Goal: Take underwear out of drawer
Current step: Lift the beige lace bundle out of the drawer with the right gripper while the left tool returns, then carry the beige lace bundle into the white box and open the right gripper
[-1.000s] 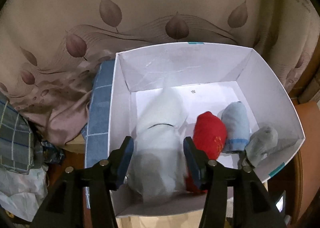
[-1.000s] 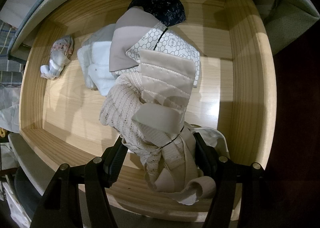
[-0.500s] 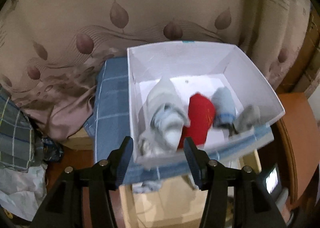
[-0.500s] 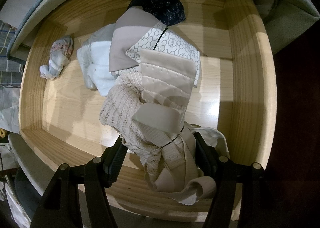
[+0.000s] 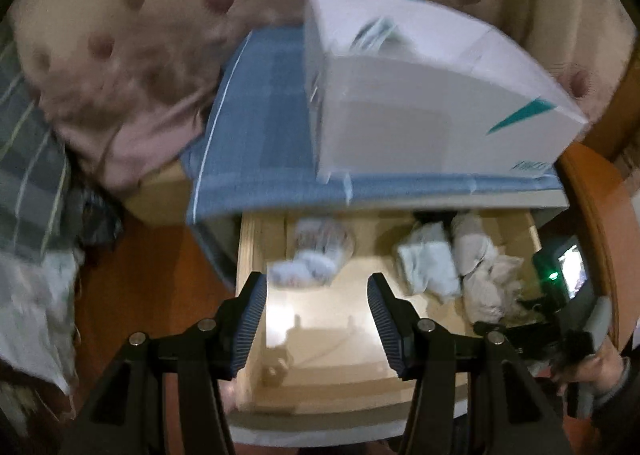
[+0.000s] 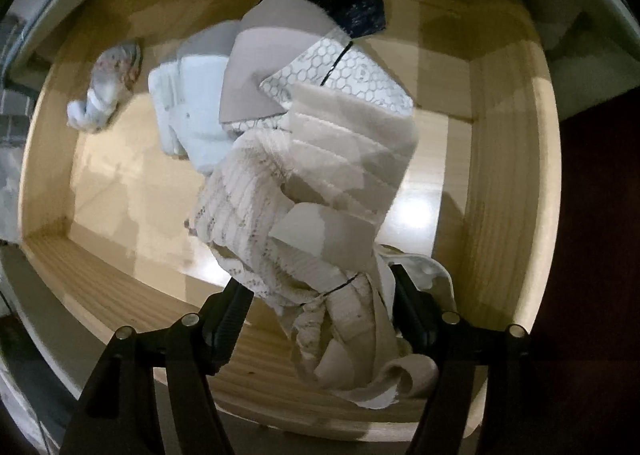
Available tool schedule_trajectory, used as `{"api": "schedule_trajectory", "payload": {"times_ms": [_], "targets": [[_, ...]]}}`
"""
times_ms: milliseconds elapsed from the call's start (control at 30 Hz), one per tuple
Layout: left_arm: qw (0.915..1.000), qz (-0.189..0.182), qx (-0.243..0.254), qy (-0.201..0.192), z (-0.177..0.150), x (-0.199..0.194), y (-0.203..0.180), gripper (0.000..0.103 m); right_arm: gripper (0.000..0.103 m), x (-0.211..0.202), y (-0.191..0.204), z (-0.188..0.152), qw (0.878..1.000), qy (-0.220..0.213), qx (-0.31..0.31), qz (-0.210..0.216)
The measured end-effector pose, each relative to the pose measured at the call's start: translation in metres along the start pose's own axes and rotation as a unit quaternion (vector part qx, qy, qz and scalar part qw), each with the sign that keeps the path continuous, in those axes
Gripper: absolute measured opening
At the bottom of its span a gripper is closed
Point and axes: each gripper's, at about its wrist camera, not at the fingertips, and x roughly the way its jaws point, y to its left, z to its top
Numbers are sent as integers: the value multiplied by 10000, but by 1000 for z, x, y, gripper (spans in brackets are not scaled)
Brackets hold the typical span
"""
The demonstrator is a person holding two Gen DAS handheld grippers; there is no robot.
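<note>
The wooden drawer (image 6: 500, 175) stands pulled out with several pieces of underwear in it. My right gripper (image 6: 320, 295) points straight down into it, its jaws opening either side of a beige lace bundle (image 6: 312, 191); the left pad stands slightly clear of the cloth. Behind the bundle lie a honeycomb-print piece (image 6: 360, 75), a white folded piece (image 6: 188, 111), a dark piece (image 6: 352, 3) and a small floral roll (image 6: 112, 79). My left gripper (image 5: 316, 307) hangs open and empty above the drawer (image 5: 256, 247), just in front of the floral roll (image 5: 316, 259).
A white cardboard box (image 5: 420, 107) sits on a blue checked cloth (image 5: 260, 127) on the top above the drawer. A beige leaf-print curtain (image 5: 140, 35) hangs behind. Clothes (image 5: 28, 175) are piled at the left. A hand (image 5: 600, 367) shows at the right edge.
The left gripper has left the white box, where a white piece now lies, and dropped down in front of the drawer. The right gripper has stayed over the beige bundle.
</note>
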Motion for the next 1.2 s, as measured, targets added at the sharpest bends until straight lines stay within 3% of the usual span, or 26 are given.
{"api": "schedule_trajectory", "payload": {"times_ms": [167,367,467,733,967,1200], "targets": [[9984,156,-502,222,-29,30,7,54,66,5,9,8,9992,178,-228,-267],[9935,393,-1067,71,-47,44,15,54,63,7,16,11,9983,77,-278,-505],[9919,651,-1095,-1,-52,48,14,54,60,4,23,4,9977,-49,-327,-592],[9899,773,-1184,-103,-54,47,15,54,55,-8,35,-3,9971,-286,-333,-628],[9854,783,-1494,-234,-56,44,24,54,53,-33,45,-18,9939,-819,-419,-601],[9863,897,-1350,-313,-56,43,21,54,53,-76,54,-38,9851,-1638,-327,-416]]}}
